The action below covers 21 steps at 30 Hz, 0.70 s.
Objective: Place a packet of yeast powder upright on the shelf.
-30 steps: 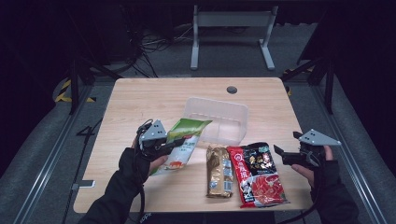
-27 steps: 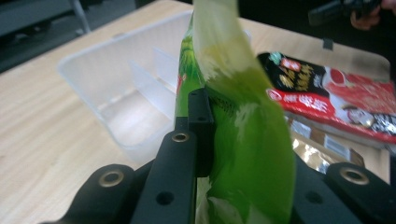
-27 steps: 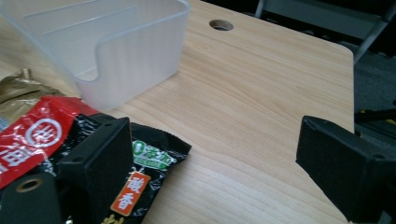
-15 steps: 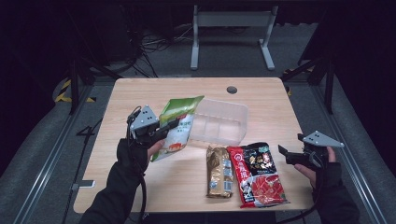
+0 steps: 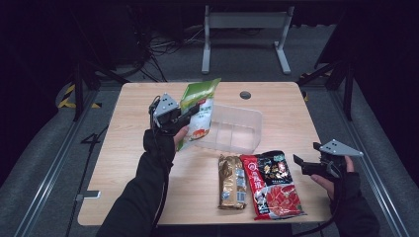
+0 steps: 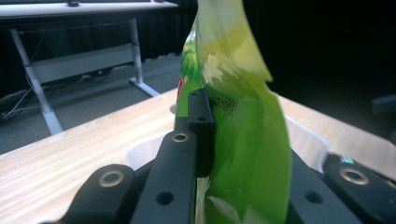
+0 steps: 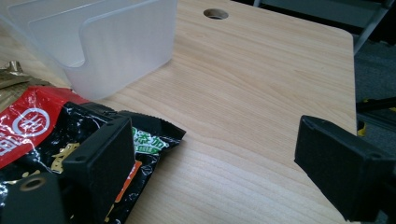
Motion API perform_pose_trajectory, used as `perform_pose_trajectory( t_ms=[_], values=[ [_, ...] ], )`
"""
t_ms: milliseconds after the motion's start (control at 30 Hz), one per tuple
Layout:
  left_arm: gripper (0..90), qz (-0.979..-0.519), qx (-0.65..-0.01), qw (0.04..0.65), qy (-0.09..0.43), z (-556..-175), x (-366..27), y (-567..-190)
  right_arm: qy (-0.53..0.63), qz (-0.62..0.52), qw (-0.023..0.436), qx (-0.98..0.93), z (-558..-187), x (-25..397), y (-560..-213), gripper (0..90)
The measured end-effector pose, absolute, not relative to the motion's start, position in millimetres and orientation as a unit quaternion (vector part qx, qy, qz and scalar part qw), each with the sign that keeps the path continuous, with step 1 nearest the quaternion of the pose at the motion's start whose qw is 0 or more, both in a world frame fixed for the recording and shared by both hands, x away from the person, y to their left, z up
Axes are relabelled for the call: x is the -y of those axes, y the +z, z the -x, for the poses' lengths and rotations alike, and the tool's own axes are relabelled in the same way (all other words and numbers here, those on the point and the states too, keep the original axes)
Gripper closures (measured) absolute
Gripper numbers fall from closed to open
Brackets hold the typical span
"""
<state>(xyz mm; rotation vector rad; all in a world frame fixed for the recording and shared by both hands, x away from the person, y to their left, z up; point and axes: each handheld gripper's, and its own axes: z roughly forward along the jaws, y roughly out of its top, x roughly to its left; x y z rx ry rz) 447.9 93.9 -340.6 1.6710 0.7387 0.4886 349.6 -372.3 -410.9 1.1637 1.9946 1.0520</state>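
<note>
1. Table (image 5: 123,163), one: light wood, with one round hole (image 5: 245,95) near its far edge.
2. Clear plastic bin (image 5: 237,129), one: it stands mid-table, with an inner divider showing in the high view.
3. Snack bags, three in all.
   - Green bag (image 5: 197,111), one: I hold it lifted off the table, upright and slightly tilted, at the bin's left end.
   - Gold-brown bag (image 5: 232,181), one: it lies flat in front of the bin.
   - Red and black bag (image 5: 272,183), one: it lies flat, touching the gold-brown bag's right side.
4. My left gripper (image 5: 179,117), one: its jaws are clamped on the green bag, pinching the film between them, as my left gripper view shows.
5. My right gripper (image 5: 301,164), one: its jaws stand wide apart and hold nothing. It sits low near the table's right edge, just beside the red and black bag.
</note>
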Motion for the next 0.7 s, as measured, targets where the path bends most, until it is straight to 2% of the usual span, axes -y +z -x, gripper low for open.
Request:
perform_pose_trajectory(
  t_ms=[367,700],
  values=[
    [85.4,-0.694,-0.350,0.584,0.234,-491,-65,-349,0.396,-0.436,0.294,-0.753,-351,372,-412,12.9],
    [85.4,-0.673,-0.382,0.574,0.266,-511,-42,-377,0.397,-0.424,0.289,-0.761,-350,367,-413,13.0]
  ],
)
